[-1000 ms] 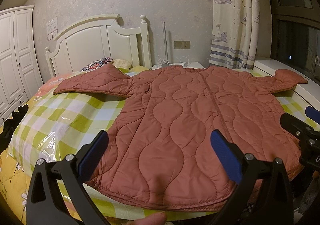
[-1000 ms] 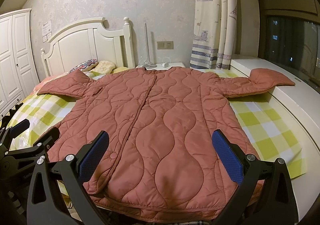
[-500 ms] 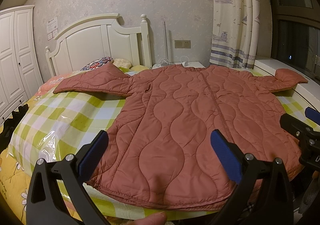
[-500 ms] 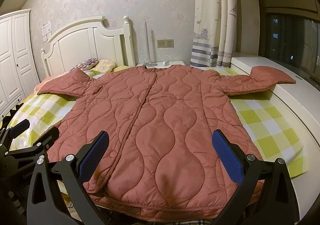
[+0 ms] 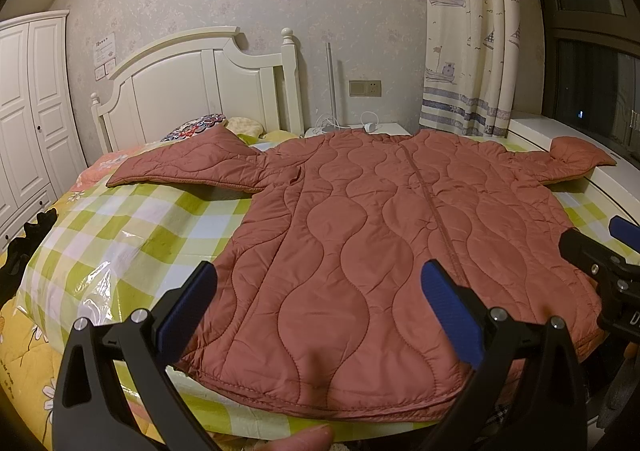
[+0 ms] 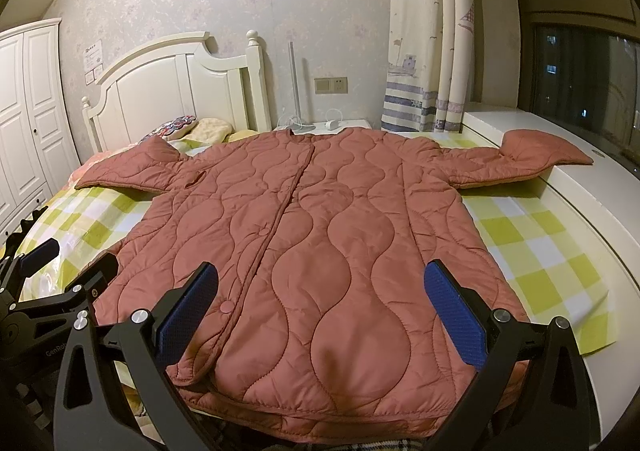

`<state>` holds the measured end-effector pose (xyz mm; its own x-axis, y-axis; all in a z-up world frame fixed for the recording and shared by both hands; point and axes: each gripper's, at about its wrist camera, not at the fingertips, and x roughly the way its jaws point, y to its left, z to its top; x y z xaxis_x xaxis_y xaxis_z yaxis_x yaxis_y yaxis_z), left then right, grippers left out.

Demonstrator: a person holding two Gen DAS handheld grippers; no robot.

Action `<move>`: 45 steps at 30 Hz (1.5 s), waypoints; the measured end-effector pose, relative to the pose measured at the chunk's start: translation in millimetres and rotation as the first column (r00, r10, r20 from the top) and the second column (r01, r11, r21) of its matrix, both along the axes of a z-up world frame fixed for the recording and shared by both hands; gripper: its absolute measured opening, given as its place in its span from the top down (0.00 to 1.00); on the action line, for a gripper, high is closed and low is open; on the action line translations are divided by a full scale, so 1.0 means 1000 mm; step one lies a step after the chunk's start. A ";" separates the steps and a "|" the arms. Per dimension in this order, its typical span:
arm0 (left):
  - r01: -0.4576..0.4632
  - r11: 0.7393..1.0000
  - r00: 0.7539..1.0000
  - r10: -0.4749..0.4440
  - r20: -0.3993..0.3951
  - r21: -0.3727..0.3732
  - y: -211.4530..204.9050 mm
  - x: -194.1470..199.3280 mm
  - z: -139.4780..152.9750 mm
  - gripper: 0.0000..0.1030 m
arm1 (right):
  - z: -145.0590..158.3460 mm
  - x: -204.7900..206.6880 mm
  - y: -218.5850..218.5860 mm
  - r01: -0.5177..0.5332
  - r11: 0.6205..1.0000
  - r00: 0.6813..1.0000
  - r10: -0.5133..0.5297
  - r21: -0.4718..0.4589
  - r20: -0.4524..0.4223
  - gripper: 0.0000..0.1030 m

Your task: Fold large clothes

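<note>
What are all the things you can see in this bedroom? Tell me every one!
quilted jacket: one, rust red, spread flat on the bed, sleeves out to both sides
checked sheet: one, green and white, under the jacket
headboard: one, white, at the far end of the bed
pillows: two, one patterned and one cream, by the headboard
wardrobe: one, white, far left
curtain: one, cream with boats, beside the window
window: one, dark, on the right
wall socket: one, beige, on the wall
bedside table: one, white, holding cables
left gripper: one, black with blue pads, open above the jacket hem
right gripper: one, same colours, open above the hem
</note>
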<state>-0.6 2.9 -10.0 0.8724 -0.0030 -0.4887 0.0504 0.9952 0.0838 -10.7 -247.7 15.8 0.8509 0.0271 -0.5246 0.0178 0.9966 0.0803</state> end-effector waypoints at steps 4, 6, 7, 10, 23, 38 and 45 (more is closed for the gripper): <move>-0.001 1.000 1.000 0.001 -0.003 0.001 0.001 0.000 -0.001 0.02 | -0.004 -0.002 0.001 0.000 1.000 1.000 0.000 0.004 -0.005 0.04; -0.002 1.000 1.000 0.002 -0.006 0.000 0.002 -0.001 -0.003 0.02 | -0.005 -0.002 0.001 0.001 1.000 1.000 -0.001 0.005 -0.010 0.04; -0.002 1.000 1.000 0.002 -0.008 0.000 0.002 -0.001 -0.004 0.02 | -0.005 -0.002 0.001 0.001 1.000 1.000 -0.001 0.008 -0.012 0.04; 0.001 1.000 1.000 -0.001 -0.015 0.004 0.001 0.003 -0.005 0.02 | -0.005 -0.004 0.002 0.002 1.000 1.000 -0.002 0.006 -0.011 0.04; 0.128 0.989 0.962 -0.104 -0.252 0.078 0.000 0.205 -0.029 0.02 | -0.002 0.108 -0.144 0.301 0.946 0.940 -0.274 0.122 -0.202 0.04; 0.067 0.996 0.910 -0.085 -0.407 -0.060 0.047 0.280 -0.079 0.02 | -0.071 0.231 -0.327 0.619 0.715 0.778 -0.504 0.325 -0.374 0.05; 0.055 0.996 0.909 -0.077 -0.409 -0.067 0.043 0.271 -0.077 0.02 | -0.062 0.250 -0.341 0.645 0.713 0.762 -0.568 0.276 -0.311 0.43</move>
